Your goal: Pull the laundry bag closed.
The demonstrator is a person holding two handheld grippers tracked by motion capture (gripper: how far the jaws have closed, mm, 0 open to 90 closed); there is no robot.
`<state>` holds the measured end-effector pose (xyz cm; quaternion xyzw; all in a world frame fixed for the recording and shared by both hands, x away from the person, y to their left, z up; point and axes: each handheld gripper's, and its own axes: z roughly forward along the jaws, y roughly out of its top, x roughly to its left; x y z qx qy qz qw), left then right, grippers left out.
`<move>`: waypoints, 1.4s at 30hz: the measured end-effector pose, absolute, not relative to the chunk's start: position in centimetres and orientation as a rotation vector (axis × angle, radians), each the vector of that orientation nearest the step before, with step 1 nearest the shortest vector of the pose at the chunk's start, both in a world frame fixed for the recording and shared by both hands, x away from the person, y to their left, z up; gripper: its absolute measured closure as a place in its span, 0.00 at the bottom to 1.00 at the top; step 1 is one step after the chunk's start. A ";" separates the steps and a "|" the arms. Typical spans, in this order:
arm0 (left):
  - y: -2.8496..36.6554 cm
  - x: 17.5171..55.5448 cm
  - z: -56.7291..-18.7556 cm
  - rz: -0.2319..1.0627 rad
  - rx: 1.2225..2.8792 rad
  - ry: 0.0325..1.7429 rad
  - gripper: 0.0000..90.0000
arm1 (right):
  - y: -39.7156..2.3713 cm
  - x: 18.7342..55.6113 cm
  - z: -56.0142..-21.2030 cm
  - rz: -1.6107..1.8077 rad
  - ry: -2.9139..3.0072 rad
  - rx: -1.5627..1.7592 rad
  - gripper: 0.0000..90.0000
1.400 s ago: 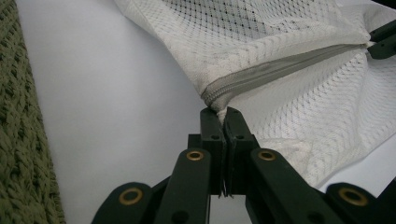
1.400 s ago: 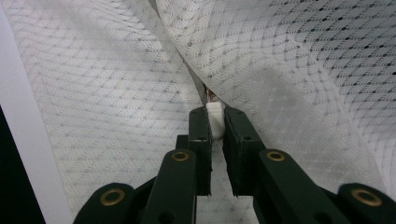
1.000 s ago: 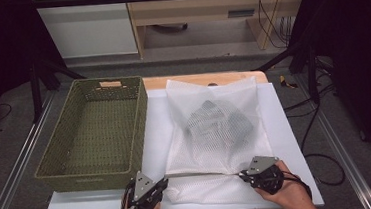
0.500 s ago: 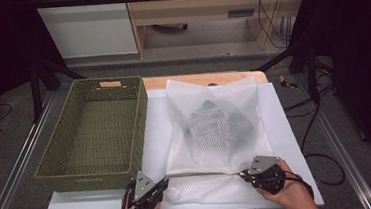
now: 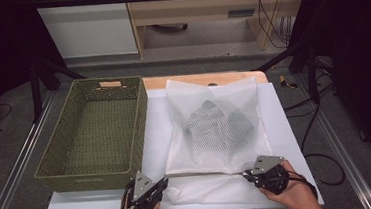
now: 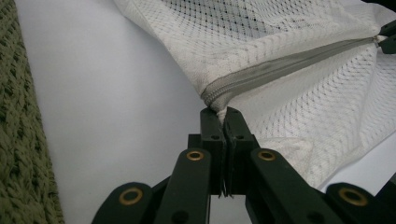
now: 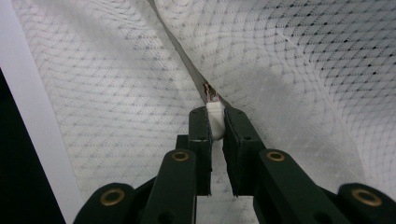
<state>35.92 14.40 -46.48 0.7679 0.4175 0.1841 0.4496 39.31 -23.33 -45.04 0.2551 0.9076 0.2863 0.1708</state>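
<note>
- Nothing moved since earlier, both hands parked.
- No readable writing anywhere.
- Mesh bag (image 5: 216,132) zipper (image 6: 280,65) runs left-right along near edge.
- Left gripper (image 6: 223,116) pinching zipper end, right gripper (image 7: 215,119) clamped on pull tab (image 7: 215,116).

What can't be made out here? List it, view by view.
- High view: the dark thing inside the mesh bag is veiled by the netting; what it is cannot be told.
- Left gripper view: the bag corner pinched by the left gripper vanishes between the shut jaws.
- Right gripper view: the white zipper pull in the right gripper is partly covered by the jaws.
</note>
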 end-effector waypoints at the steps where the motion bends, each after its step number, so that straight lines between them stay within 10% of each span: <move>1: 14.4 35.9 -46.5 0.454 1.899 1.033 0.99 | -23.7 39.3 -45.1 0.810 2.573 0.729 0.91; 42: 14.4 35.7 -46.2 0.463 1.897 1.026 0.99 | -26.8 38.5 -45.0 0.829 2.536 0.815 0.91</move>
